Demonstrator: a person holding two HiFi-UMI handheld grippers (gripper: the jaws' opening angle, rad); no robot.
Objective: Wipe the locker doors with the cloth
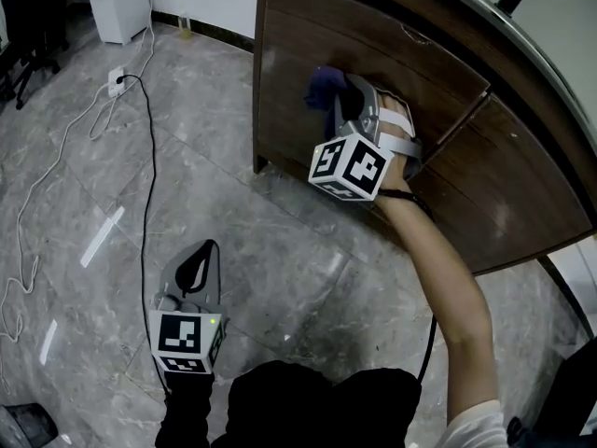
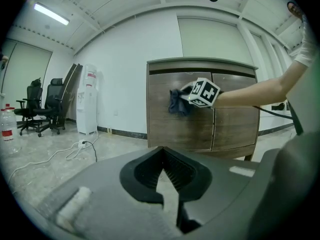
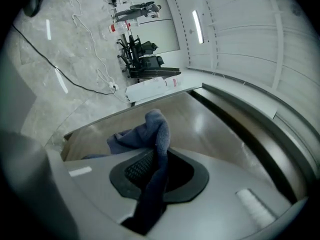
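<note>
A dark blue cloth (image 1: 320,86) is pressed against the left door (image 1: 289,133) of a brown wooden locker, high on the panel. My right gripper (image 1: 338,96) is shut on it at arm's length. In the right gripper view the cloth (image 3: 152,129) bunches out past the jaws onto the door (image 3: 215,134). The left gripper view shows the cloth (image 2: 177,104) and right gripper (image 2: 186,100) on the left door (image 2: 165,131), with the right door (image 2: 235,129) beside it. My left gripper (image 1: 208,248) hangs low over the floor, well back from the locker, shut and empty (image 2: 161,156).
A black cable (image 1: 145,203) and white cords run over the grey stone floor to a power strip (image 1: 117,80). A white water dispenser (image 2: 89,101) stands by the wall left of the locker. Office chairs (image 2: 37,109) and bottles (image 2: 6,129) are at far left.
</note>
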